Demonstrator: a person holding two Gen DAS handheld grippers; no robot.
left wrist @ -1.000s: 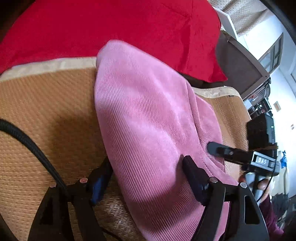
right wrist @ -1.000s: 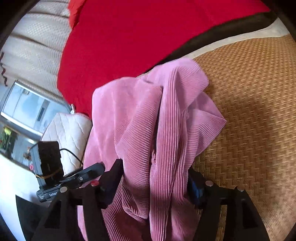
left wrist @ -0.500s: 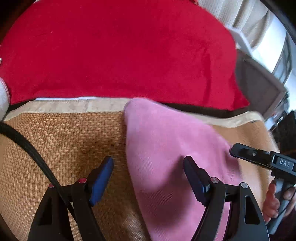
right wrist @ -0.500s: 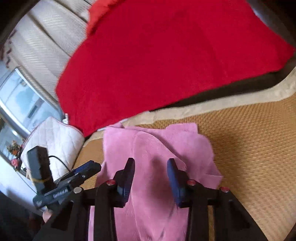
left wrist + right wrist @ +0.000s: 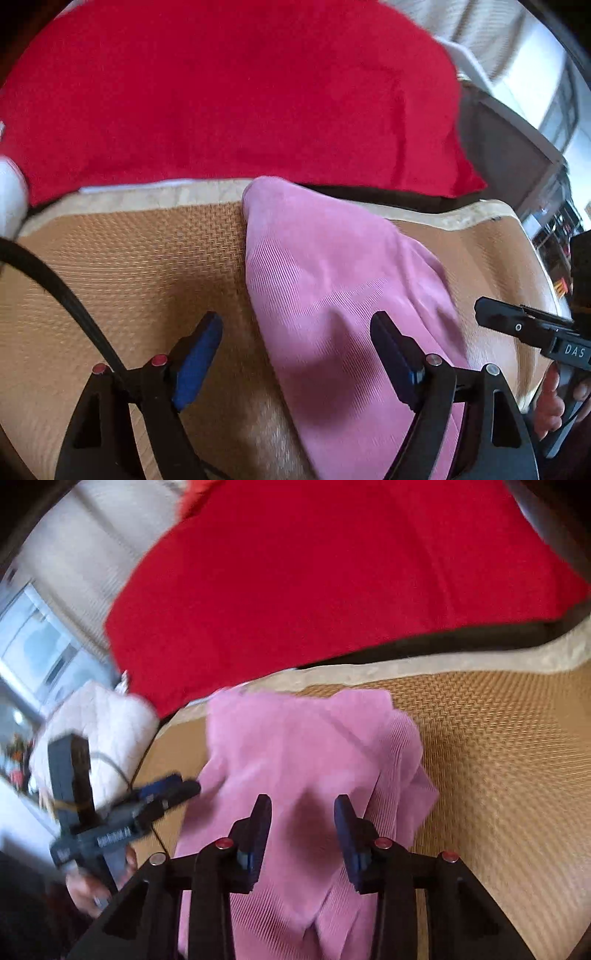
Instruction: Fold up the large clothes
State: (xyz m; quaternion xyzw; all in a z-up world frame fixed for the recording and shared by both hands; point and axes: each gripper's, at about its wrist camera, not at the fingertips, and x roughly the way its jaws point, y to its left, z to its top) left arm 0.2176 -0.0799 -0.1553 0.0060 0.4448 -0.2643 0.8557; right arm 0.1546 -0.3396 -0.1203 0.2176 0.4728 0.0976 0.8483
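Pink corduroy garment [image 5: 332, 295] lies bunched on woven mat [image 5: 129, 266], near red blanket [image 5: 240, 92]. Left gripper [image 5: 295, 347] angled down above it, jaws wide, empty. Right gripper [image 5: 301, 834] likewise, jaws narrower, just closed further, gripping nothing. Garment's lower part cut off.

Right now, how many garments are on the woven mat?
1: the pink ribbed garment lies bunched on the woven mat, just before the red blanket. More may lie out of frame.

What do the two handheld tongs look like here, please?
Both the left tongs and the right tongs have black triangular frames, blue pads on their fingers and small red and silver pins. A black cable runs from the left one.
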